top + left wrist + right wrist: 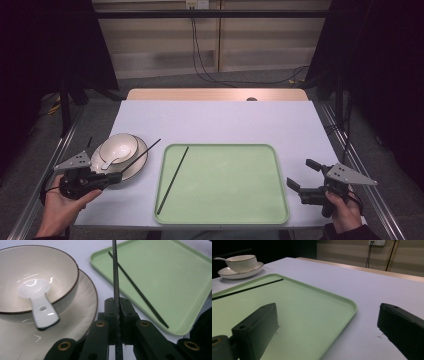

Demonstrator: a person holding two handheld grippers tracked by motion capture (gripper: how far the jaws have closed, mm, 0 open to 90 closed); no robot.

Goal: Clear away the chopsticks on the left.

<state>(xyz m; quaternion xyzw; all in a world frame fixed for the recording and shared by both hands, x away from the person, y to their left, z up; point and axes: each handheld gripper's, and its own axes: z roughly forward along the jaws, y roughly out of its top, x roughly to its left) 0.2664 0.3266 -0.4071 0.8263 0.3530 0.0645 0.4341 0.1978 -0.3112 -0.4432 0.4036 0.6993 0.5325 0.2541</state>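
Two black chopsticks are on view: one chopstick (172, 179) lies diagonally in the single green tray (260, 218), the other chopstick (115, 272) is pinched in the left tool (116, 176). One bowl (119, 148) sits on one plate (132, 170). The left gripper view reveals a white spoon (40, 303) inside the bowl. The right tool (303, 174) gapes wide over the table (225, 120).

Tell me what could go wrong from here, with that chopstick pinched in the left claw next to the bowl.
1. The left claw grips the held chopstick near one end, so the long free end could pivot or slip out.
2. That free end reaches over the plate beside the bowl; a swing might clip the bowl or the spoon.
3. Setting it down carelessly could knock the chopstick already on the green tray askew.
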